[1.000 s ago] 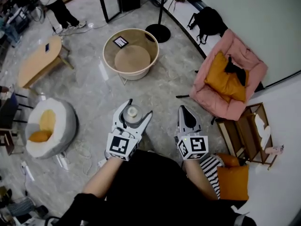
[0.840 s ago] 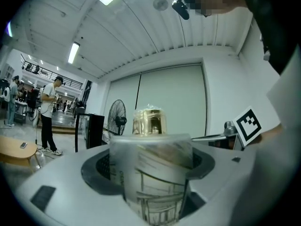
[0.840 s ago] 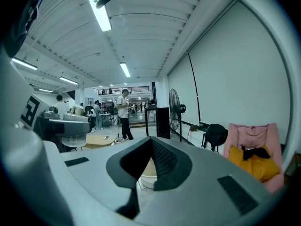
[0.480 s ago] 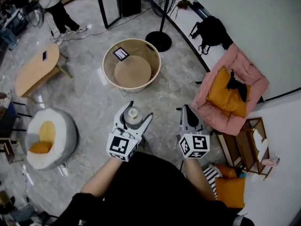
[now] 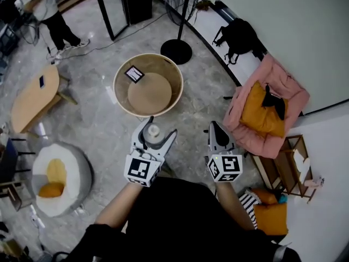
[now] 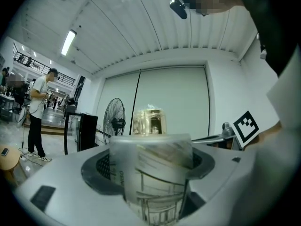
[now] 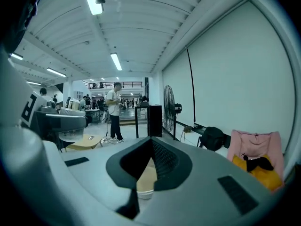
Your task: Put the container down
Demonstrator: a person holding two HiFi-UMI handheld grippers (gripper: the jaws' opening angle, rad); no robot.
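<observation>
A clear plastic container [image 5: 153, 131] with a pale lid stands upright between the fingers of my left gripper [image 5: 159, 127], which is shut on it at waist height above the floor. In the left gripper view the container [image 6: 153, 173] fills the gap between the jaws, its cap [image 6: 149, 121] on top. My right gripper [image 5: 214, 129] is shut with nothing in it, level with the left one. A round beige table [image 5: 174, 81] with a raised rim stands just ahead of both grippers. It shows through the right jaws as a tan disc [image 7: 146, 179].
A marker card [image 5: 133, 73] lies on the round table. A pink armchair [image 5: 283, 75] with an orange cushion is at the right, a black bag [image 5: 240, 34] and a fan stand [image 5: 175, 51] beyond. A white beanbag [image 5: 76, 162] and an oval wooden table [image 5: 34, 97] are at the left.
The round table has drawn nearer to both grippers as the person steps forward. The left gripper still holds the container; the right stays shut.
</observation>
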